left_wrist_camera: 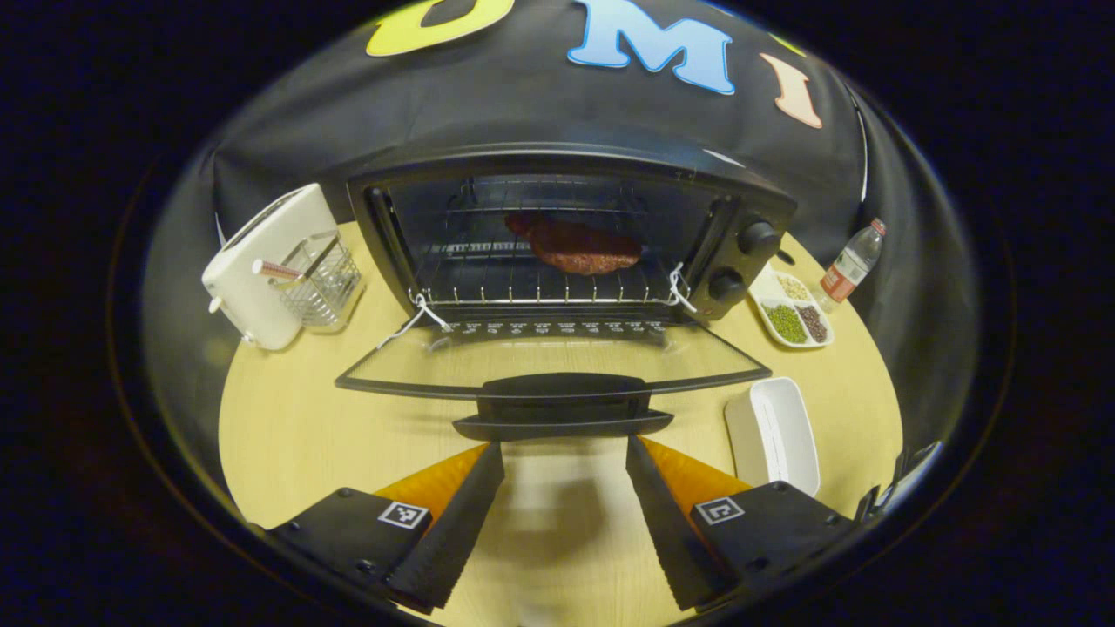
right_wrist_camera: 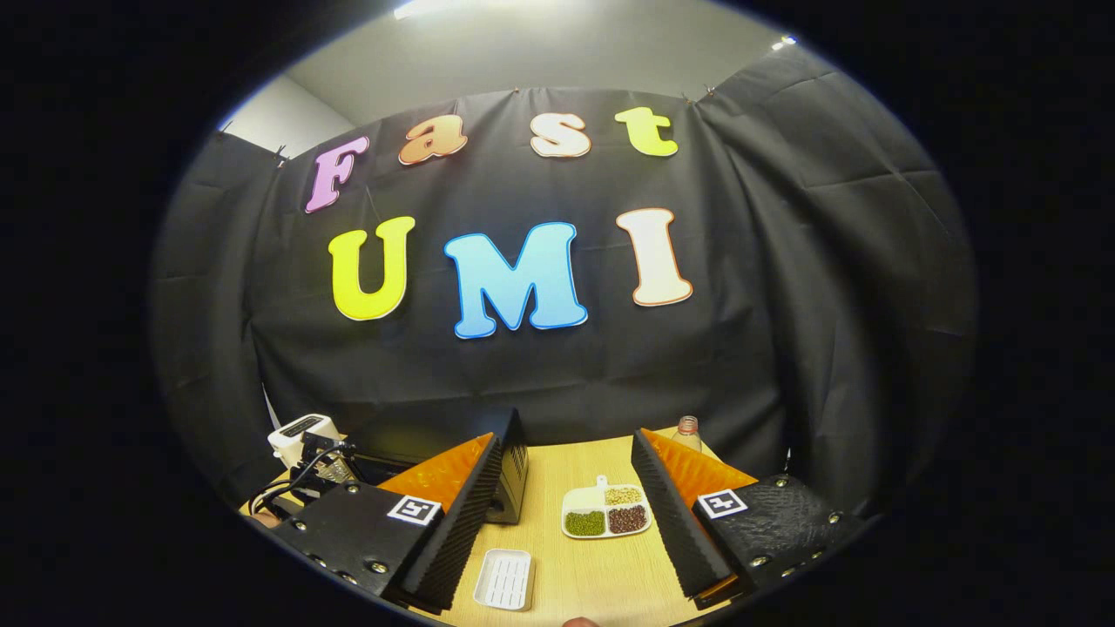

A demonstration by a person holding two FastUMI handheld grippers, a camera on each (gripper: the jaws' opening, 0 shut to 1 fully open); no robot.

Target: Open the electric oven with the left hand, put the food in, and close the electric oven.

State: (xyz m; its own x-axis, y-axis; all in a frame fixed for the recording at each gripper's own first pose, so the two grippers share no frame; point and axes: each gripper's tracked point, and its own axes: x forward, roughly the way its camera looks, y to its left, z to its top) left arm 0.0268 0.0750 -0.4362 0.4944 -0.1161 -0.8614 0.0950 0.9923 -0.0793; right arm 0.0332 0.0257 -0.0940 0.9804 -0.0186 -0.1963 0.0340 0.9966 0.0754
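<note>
Round wooden table holds electric oven, door dropped flat. Door handle looks rigid, hinged: grip mid-bar. Food, soft-looking patty, sits on far rack. Left gripper spread, empty, just short of handle. Right gripper spread, empty; oven mostly hidden behind its left finger.

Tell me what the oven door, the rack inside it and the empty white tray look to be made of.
The black electric oven's drop-down door: a clear pane, likely glass, since the table shows through, in a dark matte frame. The thin-barred rack: shiny wire, probably plated steel. The oblong white tray: smooth, slightly glossy, plastic or ceramic; I cannot tell which.
</note>
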